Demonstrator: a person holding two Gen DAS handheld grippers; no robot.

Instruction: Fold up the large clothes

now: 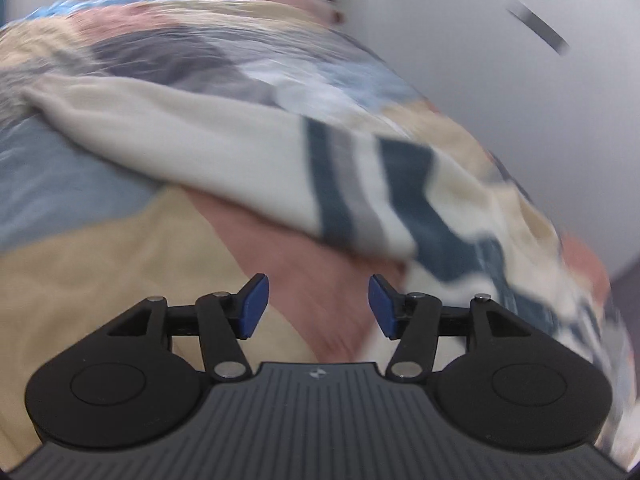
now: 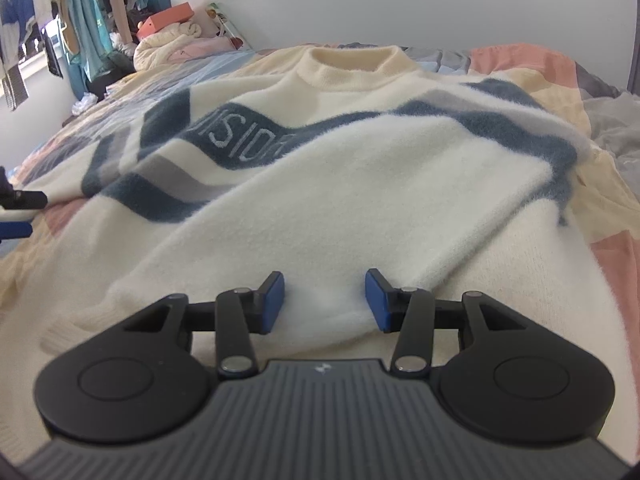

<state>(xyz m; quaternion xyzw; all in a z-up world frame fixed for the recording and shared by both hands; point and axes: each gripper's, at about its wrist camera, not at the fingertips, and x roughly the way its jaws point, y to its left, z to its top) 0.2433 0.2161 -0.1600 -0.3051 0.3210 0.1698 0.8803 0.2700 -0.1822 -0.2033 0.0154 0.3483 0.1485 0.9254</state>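
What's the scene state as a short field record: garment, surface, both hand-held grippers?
garment: cream fuzzy knit sweater with dark blue and grey stripes, spread flat, one sleeve folded across its front
surface: pastel patchwork bedspread
left hand-held gripper: open, nothing between jaws, above bedspread
right hand-held gripper: jaws either side of sleeve end; contact unclear
view quality: left wrist blurred

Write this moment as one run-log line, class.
task: fold sweater | left gripper: open, empty, over bedspread | right gripper: open, sleeve end between pads | fold: unfinished
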